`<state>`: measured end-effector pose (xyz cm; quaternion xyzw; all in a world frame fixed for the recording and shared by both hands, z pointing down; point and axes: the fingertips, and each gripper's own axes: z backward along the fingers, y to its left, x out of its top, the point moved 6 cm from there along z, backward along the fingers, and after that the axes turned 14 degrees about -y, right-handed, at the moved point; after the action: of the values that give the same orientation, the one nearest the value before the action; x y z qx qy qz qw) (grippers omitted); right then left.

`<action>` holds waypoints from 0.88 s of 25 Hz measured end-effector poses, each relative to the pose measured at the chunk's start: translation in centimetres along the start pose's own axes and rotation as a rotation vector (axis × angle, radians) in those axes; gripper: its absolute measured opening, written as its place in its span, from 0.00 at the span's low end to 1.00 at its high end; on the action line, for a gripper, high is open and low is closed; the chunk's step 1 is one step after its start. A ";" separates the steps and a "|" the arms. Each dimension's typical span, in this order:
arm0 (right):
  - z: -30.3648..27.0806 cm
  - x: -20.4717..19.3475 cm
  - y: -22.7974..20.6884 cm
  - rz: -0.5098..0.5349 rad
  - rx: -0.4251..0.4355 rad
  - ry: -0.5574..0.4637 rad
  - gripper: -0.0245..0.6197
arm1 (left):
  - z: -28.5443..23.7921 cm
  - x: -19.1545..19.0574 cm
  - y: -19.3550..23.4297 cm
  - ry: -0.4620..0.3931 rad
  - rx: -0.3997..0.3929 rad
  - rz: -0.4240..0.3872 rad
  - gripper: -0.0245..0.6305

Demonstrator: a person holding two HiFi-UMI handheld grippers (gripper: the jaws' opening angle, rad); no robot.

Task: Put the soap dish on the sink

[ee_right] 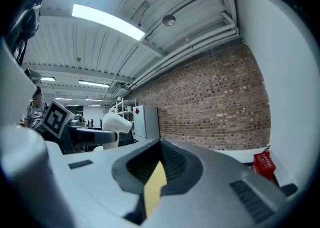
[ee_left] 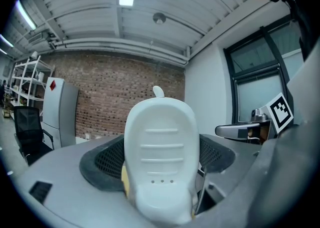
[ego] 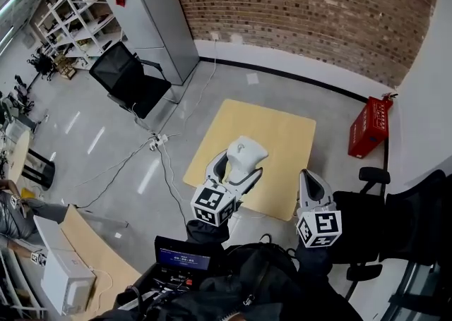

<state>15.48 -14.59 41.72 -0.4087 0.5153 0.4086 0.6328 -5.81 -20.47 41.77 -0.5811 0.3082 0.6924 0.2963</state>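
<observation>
The white soap dish (ego: 246,152) is held up in the air by my left gripper (ego: 239,168), whose jaws are shut on its two sides. In the left gripper view the soap dish (ee_left: 161,157) stands upright between the black pads (ee_left: 104,164), its ribbed inside facing the camera. My right gripper (ego: 308,180) hovers to the right, shut with nothing in it; its pads (ee_right: 165,164) meet around a yellow strip. The right gripper view also shows the soap dish (ee_right: 116,122) off to the left. No sink is in any view.
A light wooden tabletop (ego: 282,136) lies below the grippers. A black office chair (ego: 131,76) and a grey cabinet (ego: 159,23) stand at the left, with cables (ego: 159,142) on the floor. A red crate (ego: 371,125) and another black chair (ego: 409,228) are at the right.
</observation>
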 end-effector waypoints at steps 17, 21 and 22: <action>-2.2 -4.0 -2.9 -0.081 0.010 0.117 0.05 | -2.5 -8.1 1.3 0.222 0.032 0.049 0.70; -2.7 -6.3 -2.6 -0.079 -0.006 0.178 0.05 | -2.3 -11.6 2.3 0.289 0.032 0.101 0.70; -2.9 -6.8 -2.4 -0.082 -0.010 0.196 0.05 | -2.4 -12.5 2.6 0.308 0.029 0.110 0.70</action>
<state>15.88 -18.79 48.31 -0.4706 0.5557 0.3430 0.5934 -4.49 -24.65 54.01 -0.6583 0.3916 0.6056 0.2155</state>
